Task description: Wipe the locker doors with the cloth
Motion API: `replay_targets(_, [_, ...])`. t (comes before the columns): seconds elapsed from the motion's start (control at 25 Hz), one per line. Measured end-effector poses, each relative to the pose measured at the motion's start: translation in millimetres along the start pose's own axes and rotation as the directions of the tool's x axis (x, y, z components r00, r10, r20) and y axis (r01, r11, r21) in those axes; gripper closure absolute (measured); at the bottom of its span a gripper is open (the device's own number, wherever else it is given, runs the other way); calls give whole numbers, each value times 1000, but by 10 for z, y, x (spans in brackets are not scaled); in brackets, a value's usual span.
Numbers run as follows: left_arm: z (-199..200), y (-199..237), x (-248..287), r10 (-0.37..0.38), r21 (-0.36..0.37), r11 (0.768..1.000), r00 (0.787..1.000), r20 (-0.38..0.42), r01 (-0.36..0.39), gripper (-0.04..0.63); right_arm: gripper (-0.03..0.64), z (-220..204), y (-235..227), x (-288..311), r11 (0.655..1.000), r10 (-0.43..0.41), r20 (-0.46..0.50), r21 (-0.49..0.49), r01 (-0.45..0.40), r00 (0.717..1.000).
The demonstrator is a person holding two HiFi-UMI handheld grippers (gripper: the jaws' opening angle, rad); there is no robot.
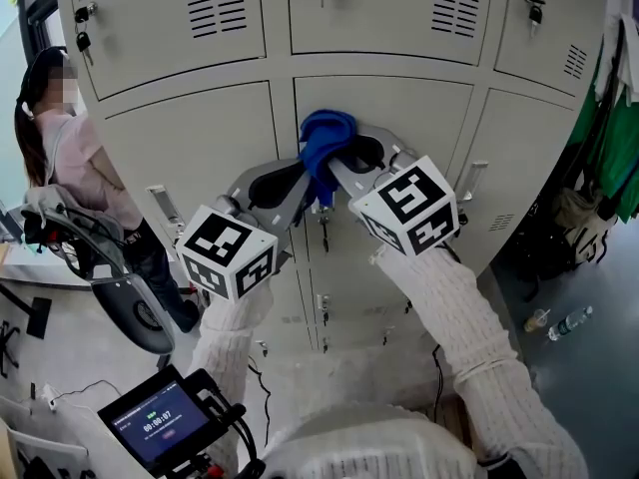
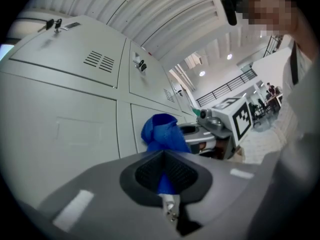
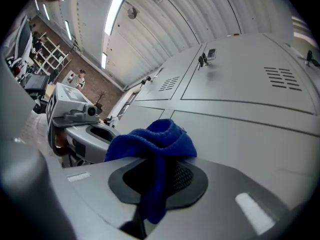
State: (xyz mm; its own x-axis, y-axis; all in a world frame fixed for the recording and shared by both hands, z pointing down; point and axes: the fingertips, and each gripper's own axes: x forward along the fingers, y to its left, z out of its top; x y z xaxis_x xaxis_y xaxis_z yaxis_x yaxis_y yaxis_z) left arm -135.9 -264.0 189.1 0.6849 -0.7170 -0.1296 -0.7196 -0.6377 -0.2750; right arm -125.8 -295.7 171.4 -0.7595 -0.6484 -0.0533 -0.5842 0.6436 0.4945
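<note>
A blue cloth is bunched up against the grey locker doors at the middle row. My left gripper comes in from the lower left and is shut on the cloth's hanging end. My right gripper reaches in from the right and is shut on the same cloth, whose tail drapes down between its jaws. In the left gripper view the cloth rises above the jaws, with the right gripper just beyond it. In the right gripper view the left gripper shows to the left of the cloth.
Keys hang from several locker locks. A person in a pink top stands at the left beside a grey chair. A small screen sits low left. Green clothing hangs at the right; bottles lie on the floor.
</note>
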Motion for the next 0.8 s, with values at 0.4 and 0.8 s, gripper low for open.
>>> replay_targets(0.4, [-503, -143, 29, -22, -119, 993, 998, -64, 14, 591, 565, -384, 185, -42, 996, 19, -32, 91, -16, 999])
replay_targets(0.8, [-939, -236, -75, -5, -222, 975, 995, -103, -18, 591, 565, -652, 267, -125, 988, 7, -29, 155, -3, 1000])
